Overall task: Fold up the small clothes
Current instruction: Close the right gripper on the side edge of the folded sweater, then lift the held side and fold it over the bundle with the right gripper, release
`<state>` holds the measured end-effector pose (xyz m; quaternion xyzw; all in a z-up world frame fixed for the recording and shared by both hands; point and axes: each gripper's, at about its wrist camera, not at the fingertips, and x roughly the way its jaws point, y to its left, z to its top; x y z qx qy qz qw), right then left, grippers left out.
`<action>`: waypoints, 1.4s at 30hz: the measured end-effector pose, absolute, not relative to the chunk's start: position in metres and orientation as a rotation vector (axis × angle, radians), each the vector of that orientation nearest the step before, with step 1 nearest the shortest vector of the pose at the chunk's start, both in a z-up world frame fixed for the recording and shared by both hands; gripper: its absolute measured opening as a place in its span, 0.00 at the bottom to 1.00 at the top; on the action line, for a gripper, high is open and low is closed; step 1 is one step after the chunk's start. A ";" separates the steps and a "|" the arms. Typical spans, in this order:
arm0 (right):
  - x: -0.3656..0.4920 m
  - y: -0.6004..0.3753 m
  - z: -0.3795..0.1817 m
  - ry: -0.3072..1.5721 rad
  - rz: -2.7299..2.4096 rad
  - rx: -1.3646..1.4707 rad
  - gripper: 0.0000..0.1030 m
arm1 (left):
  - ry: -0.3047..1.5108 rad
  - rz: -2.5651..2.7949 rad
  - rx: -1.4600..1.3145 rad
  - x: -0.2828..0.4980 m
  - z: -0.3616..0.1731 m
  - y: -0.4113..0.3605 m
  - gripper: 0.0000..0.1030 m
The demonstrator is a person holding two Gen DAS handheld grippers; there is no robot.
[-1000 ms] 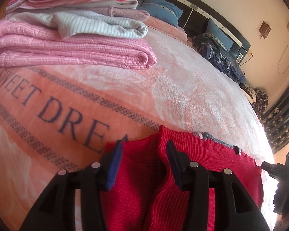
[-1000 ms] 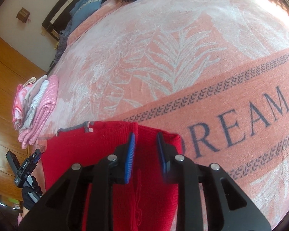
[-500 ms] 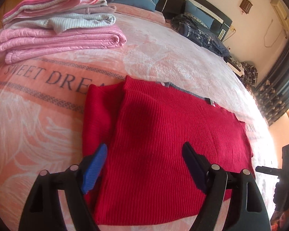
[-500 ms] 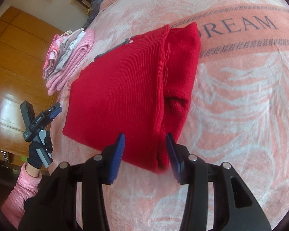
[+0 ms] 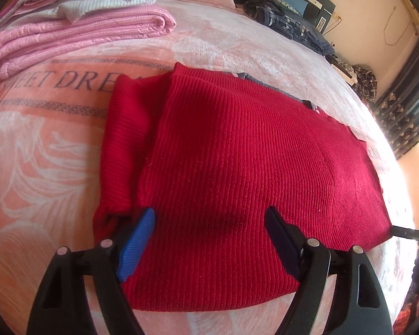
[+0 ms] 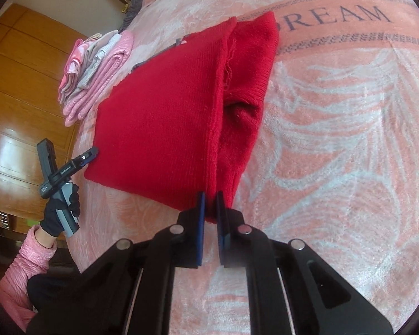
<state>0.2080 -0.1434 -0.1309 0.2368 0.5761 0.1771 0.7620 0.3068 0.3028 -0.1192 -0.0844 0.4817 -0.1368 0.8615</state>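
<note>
A red knit sweater (image 5: 237, 150) lies flat on the bed, one side folded over with the sleeve along it. My left gripper (image 5: 209, 224) hovers low over the sweater's near edge, jaws wide open, nothing between the blue pads (image 5: 137, 237). In the right wrist view the sweater (image 6: 159, 106) stretches away from me, and my right gripper (image 6: 211, 215) is shut on its near corner at the fold, red cloth pinched between the pads. The left gripper (image 6: 92, 153) shows there too, its tip at the sweater's left corner, held by a black-gloved hand (image 6: 60, 209).
A stack of folded pink and grey clothes (image 5: 78, 25) sits at the back left of the peach "SWEET DREAM" blanket (image 5: 42, 145). Dark clothes (image 5: 290, 25) and pillows lie by the headboard. A wooden floor (image 6: 16, 128) lies beyond the bed's edge.
Both grippers drew back from the sweater's far edge to its near edge. The left jaws opened wider. The right jaws opened, then closed on the near corner.
</note>
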 end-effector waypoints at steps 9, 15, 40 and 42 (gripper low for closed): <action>0.216 -0.161 -0.121 1.208 0.375 0.603 0.50 | 1.006 -0.289 -0.218 0.308 -0.106 0.303 0.82; 0.248 -0.180 -0.130 1.199 0.375 0.711 0.57 | 0.953 -0.284 -0.242 0.315 -0.087 0.303 0.83; 0.312 -0.173 -0.161 1.100 0.488 0.721 0.23 | 0.980 -0.299 -0.168 0.356 -0.116 0.289 0.84; 0.313 -0.170 -0.160 1.109 0.474 0.714 0.21 | 0.978 -0.309 -0.155 0.355 -0.117 0.289 0.85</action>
